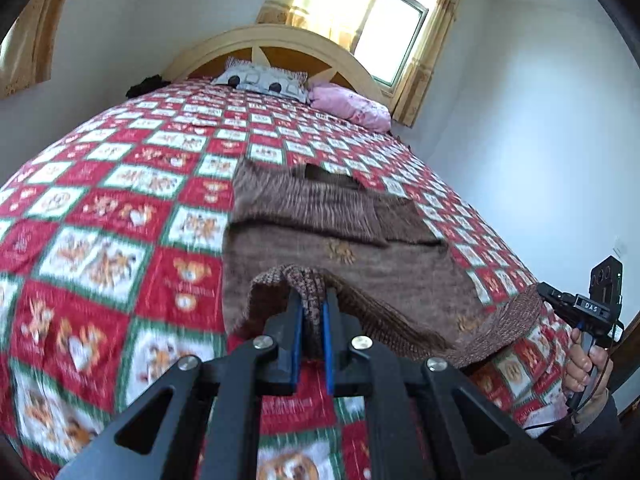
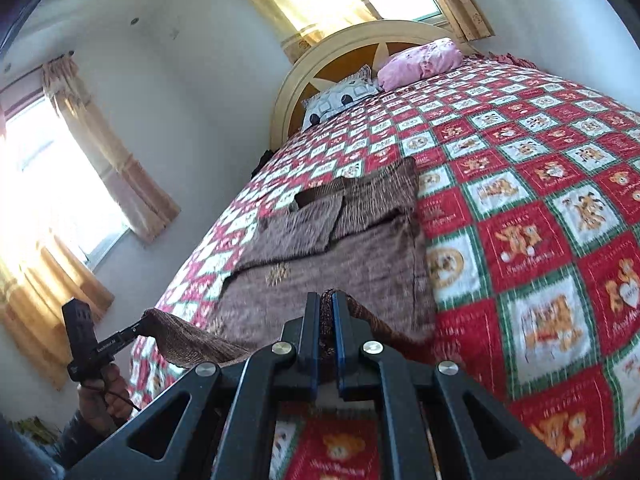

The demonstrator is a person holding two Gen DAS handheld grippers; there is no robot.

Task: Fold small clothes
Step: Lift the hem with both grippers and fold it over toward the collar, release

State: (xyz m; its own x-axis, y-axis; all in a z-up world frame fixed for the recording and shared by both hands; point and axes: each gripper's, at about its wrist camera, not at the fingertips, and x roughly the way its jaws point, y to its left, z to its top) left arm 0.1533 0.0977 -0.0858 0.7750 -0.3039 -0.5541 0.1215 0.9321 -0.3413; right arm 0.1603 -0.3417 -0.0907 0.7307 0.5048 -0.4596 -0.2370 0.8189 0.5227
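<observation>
One brown knitted sweater lies on one bed under one red-and-white checked bedspread. Two pillows sit at the one headboard: one patterned white pillow and one pink pillow. Two claws show, the left claw and the right claw. Two curtained windows show in the right wrist view

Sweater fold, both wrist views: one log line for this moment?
step: bottom-hem lift | left gripper: shut on sweater hem | right gripper: shut on hem | sleeves: folded in | sweater on bedspread
</observation>
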